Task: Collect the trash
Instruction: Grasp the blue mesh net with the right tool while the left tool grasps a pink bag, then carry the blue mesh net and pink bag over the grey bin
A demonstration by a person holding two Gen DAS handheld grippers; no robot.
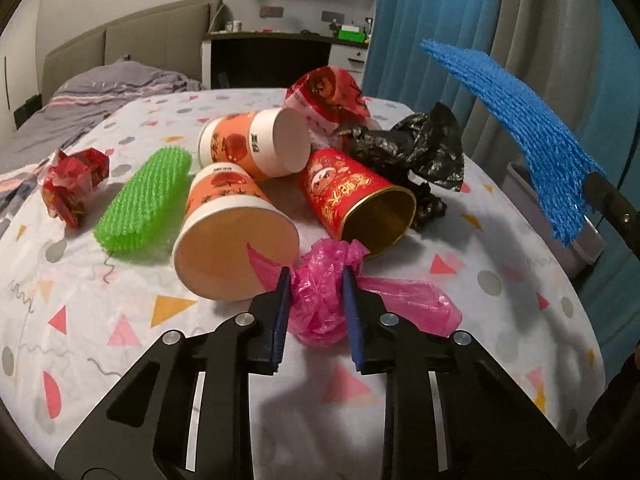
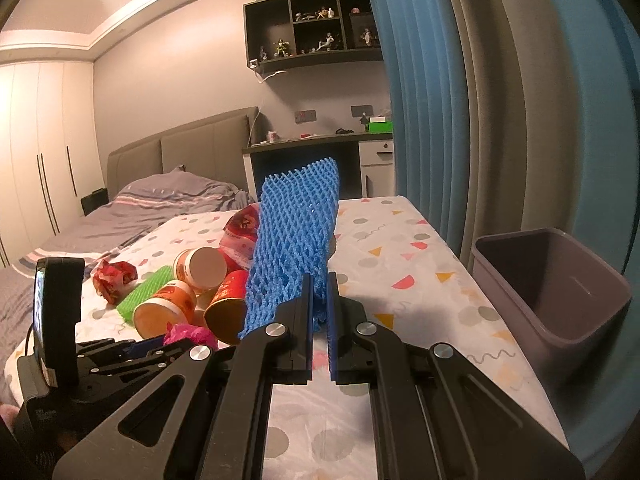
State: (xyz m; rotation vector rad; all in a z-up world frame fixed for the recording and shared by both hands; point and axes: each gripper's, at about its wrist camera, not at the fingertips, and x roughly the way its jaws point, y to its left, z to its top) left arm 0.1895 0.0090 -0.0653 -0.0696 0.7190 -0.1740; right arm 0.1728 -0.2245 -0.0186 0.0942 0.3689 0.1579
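Pink bag (image 1: 316, 304): squeezed in left claw (image 1: 315, 280)
Blue net (image 2: 292, 240): pinched in right claw (image 2: 320, 312)
Bin (image 2: 560, 292): right of it

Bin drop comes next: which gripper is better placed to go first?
Right. The right gripper already holds the blue foam net off the table, and the open bin sits just to its right. The left gripper is only now pinching the pink bag on the table.

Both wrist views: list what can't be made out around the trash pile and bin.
- Bin floor: right view, near wall hides it.
- Bin in left view: blue foam net covers most.
- Black bag: right view, net hides it.
- Cup print: too small.
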